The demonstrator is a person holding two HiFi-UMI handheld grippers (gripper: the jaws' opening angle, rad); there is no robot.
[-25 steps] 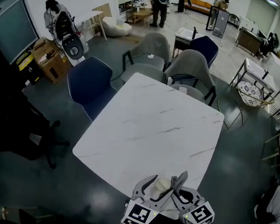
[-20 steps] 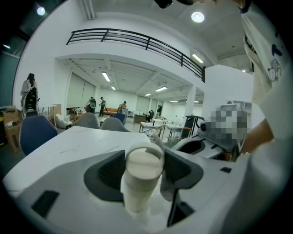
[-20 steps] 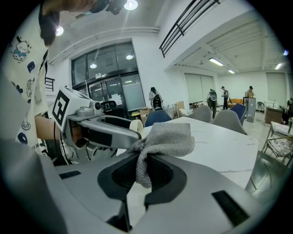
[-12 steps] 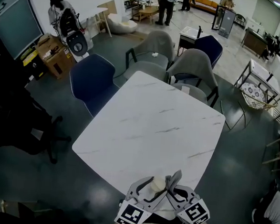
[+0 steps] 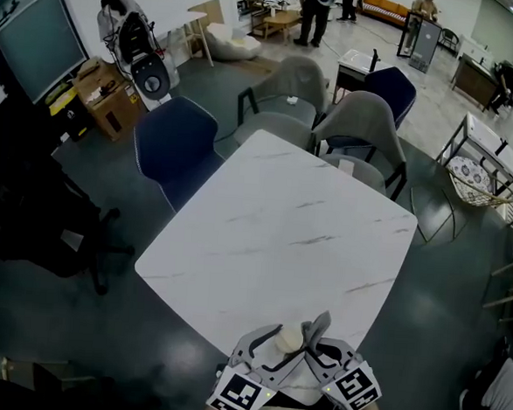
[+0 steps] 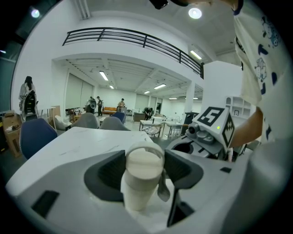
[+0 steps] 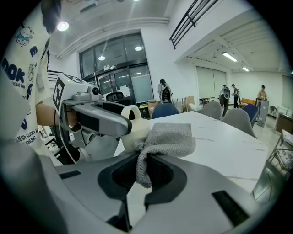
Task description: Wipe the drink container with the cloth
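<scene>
Cream-coloured and capped with a flat lid, the drink container point(image 6: 139, 187) stands upright between the jaws of the left gripper point(image 6: 144, 165). The jaws are set fairly wide, one dark pad against each side of it just under the lid, so the container is held. A loop handle rises from its top. Beside it, the right gripper point(image 7: 144, 171) has its jaws drawn in narrow, pinching a fold of grey woven cloth point(image 7: 171, 137). The cloth's free part bunches up above the jaws and lies against the side of the container, with a thin tail of it hanging down next to the cup wall.

Both grippers sit close together, their marker cubes turned toward the person, right at the near edge of a white marble-patterned table point(image 5: 280, 236). The rest of the table top is bare.

Around the far side of the table stand a dark blue chair point(image 5: 173, 150) and two grey chairs point(image 5: 291, 84). Beyond them there is a cardboard box point(image 5: 106, 102) by the wall on the left, a wire basket point(image 5: 473, 180) on the right, and a few people point(image 5: 318, 7) standing well away at the back of the room.
</scene>
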